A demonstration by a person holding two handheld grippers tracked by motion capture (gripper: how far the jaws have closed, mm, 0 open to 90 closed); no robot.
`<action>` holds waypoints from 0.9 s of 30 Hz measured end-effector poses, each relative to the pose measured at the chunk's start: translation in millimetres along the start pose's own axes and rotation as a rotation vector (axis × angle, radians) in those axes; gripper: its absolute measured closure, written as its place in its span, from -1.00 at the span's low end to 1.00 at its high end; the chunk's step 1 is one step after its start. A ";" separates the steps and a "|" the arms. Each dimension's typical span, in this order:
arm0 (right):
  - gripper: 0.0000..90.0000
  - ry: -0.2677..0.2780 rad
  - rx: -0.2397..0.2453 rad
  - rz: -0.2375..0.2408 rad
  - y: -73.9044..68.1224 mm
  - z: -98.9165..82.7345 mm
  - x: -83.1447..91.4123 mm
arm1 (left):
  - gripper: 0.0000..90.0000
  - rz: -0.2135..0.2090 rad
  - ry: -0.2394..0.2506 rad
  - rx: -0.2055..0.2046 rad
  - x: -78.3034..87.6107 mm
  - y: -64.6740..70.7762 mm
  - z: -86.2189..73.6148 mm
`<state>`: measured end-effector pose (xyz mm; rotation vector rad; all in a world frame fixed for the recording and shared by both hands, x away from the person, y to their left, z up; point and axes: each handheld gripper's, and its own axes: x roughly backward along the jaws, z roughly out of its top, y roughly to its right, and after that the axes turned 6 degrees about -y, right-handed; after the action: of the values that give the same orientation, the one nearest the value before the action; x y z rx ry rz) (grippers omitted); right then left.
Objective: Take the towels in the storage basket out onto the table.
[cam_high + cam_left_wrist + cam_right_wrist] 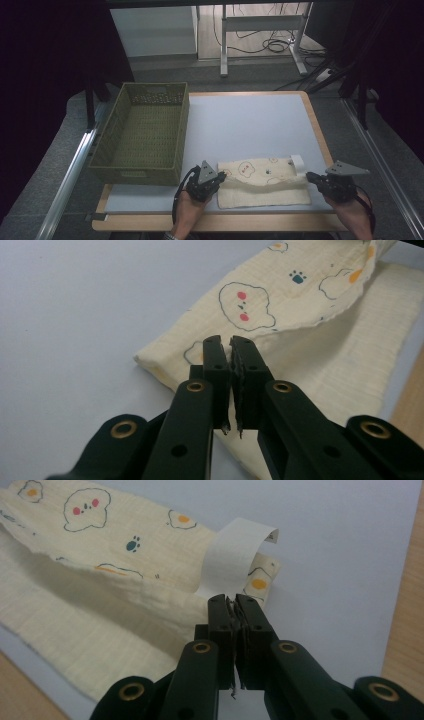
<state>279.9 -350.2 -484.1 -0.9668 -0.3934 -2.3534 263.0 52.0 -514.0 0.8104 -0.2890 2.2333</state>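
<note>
- The cream printed cloth (265, 182) lies folded lengthwise on the grey mat (250, 120), just right of the green woven basket (142, 132).
- The left gripper (220, 176) pinches the cloth's left end, jaws closed.
- The right gripper (311, 176) pinches its right end beside the white label (298, 161).

A woven green basket (142, 135) sits at the table's (250, 112) left side.
</note>
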 end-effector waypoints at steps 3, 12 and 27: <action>0.92 -0.002 0.000 0.008 -4.5 -6.7 3.8 | 0.91 -0.010 0.005 -0.002 4.6 4.4 -3.5; 0.91 -0.002 -0.009 0.024 -13.7 -24.7 10.9 | 0.91 -0.025 -0.030 -0.026 8.5 18.8 -18.2; 0.42 0.063 -0.055 0.019 -8.7 -31.3 44.8 | 0.09 -0.066 0.007 0.014 25.4 11.8 -28.7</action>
<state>231.3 -374.8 -474.4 -0.9147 -0.2943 -2.3819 227.7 70.2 -519.8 0.8081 -0.2398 2.1785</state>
